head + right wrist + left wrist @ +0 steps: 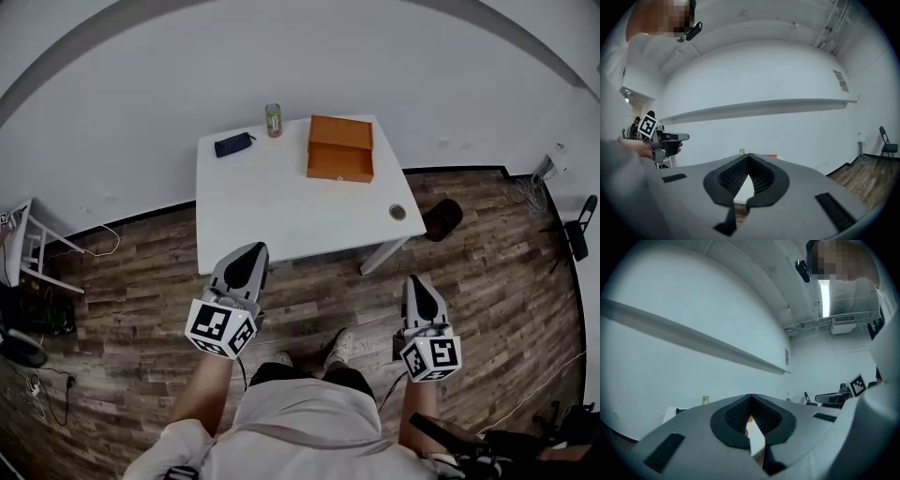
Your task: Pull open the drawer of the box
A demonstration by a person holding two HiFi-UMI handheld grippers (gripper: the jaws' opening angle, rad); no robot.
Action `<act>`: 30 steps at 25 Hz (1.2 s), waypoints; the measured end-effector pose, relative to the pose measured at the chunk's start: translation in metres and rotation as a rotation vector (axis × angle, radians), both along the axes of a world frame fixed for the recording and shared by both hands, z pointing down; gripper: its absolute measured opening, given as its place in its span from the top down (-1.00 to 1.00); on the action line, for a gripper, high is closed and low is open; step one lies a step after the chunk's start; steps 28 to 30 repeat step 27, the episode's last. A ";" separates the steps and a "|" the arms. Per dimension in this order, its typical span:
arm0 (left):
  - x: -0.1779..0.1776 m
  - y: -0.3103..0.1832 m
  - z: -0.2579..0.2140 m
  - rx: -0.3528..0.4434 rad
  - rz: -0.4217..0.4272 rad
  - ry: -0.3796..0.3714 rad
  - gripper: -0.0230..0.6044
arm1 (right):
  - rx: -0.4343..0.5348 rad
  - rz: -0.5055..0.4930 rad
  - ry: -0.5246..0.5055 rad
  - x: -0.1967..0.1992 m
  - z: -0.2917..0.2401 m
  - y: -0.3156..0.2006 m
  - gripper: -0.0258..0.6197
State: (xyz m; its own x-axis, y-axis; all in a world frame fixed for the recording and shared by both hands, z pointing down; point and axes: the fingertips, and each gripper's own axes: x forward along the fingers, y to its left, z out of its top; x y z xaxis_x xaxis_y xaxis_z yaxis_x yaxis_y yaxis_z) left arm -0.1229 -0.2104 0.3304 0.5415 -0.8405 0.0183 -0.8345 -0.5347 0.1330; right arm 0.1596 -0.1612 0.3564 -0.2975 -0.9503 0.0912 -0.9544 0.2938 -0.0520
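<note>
An orange box (pixel 339 148) sits at the far right of the white table (pixel 281 211), with its drawer front facing me and closed. Both grippers hang well short of the table, above the wooden floor. My left gripper (pixel 249 251) is near the table's front edge and my right gripper (pixel 416 281) is off to the right of it. In the left gripper view the jaws of the left gripper (pixel 750 398) meet with nothing between them. The right gripper (pixel 749 157) is also shut and empty, and the box (pixel 770 156) shows just past its tips.
A green can (pixel 273 120) and a dark case (pixel 233 143) stand at the table's back edge, and a small round object (pixel 397 212) lies near its front right corner. On the floor are a dark object (pixel 442 218), a white rack (pixel 33 248) at left and a chair (pixel 581 225) at right.
</note>
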 end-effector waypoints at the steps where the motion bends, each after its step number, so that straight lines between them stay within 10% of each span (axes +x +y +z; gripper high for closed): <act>1: -0.005 0.005 -0.001 0.002 0.004 0.007 0.89 | 0.003 -0.002 0.003 -0.007 -0.003 0.006 0.92; 30: 0.046 0.031 -0.021 -0.016 0.054 0.047 0.89 | 0.040 -0.060 0.022 0.009 -0.043 0.024 0.92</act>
